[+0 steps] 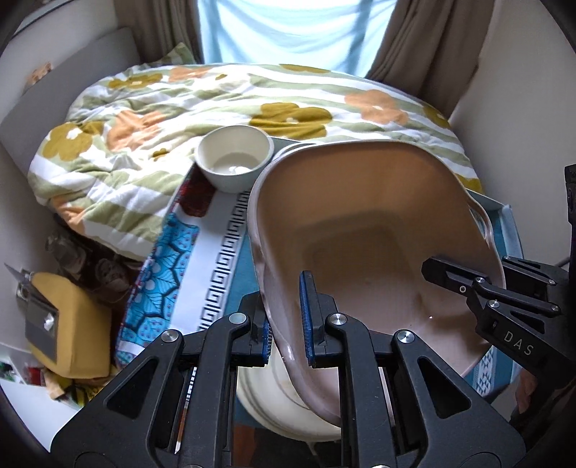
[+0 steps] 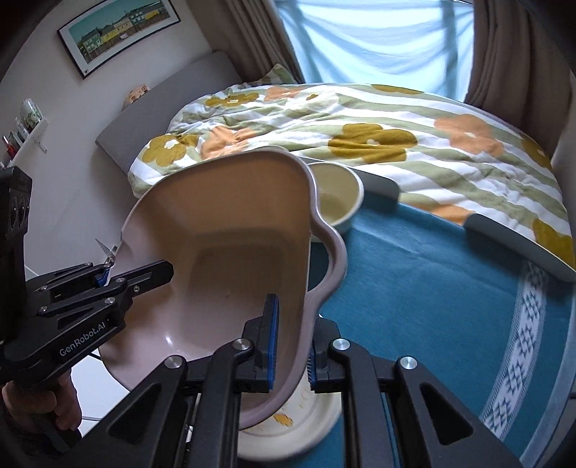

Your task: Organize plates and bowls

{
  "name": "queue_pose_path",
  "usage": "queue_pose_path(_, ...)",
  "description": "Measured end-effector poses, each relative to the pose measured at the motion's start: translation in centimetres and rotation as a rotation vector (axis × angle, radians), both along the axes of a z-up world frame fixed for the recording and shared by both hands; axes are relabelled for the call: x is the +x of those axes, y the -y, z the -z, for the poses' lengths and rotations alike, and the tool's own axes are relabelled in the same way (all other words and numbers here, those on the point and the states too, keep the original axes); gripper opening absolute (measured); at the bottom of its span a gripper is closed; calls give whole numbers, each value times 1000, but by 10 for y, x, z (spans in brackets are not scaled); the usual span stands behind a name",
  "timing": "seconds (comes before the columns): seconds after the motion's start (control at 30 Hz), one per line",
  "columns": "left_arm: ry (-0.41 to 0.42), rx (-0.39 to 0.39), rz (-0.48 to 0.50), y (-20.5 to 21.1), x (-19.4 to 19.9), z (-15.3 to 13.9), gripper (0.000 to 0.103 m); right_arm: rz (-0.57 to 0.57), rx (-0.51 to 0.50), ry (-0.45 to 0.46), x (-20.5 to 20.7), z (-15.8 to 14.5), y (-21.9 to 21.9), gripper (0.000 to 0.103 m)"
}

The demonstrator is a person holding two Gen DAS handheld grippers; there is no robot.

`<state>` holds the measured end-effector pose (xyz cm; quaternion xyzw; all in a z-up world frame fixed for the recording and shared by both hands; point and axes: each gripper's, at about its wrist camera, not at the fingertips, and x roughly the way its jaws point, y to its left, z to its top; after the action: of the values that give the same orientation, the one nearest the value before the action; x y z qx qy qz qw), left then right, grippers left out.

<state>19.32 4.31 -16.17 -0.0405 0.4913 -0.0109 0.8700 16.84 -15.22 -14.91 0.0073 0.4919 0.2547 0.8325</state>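
Pink dish [image 1: 378, 230] pinched by two tools; one cream bowl [image 1: 234, 158]

window [image 2: 378, 39] ahead of my grippers, daylit, brown curtains [image 2: 518, 72] | floral duvet [image 2: 396, 126] on bed beyond | framed picture [image 2: 118, 32] on wall upper left | grey headboard [image 2: 162, 111] left

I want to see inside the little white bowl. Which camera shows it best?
The left wrist view: the small white bowl shows whole, rim and bottom. In the right wrist view, the pink dish held by both tools hides part of it.
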Motion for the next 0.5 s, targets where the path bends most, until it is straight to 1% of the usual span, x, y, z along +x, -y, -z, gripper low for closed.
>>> queue_pose_path(0.13,6,-15,91,59,-17,-3,11,95,-15,21,-32,-7,55,12)
queue_pose_path(0.27,-6,-50,175,118,-26,3,11,194,-27,21,-60,-6,105,12)
queue_pose_path(0.4,-36,-79,269,176,-28,17,11,303,-47,1,-81,3,149,12)
queue_pose_path(0.5,-57,-86,332,214,-26,31,11,377,-57,-23,-89,12,180,12)
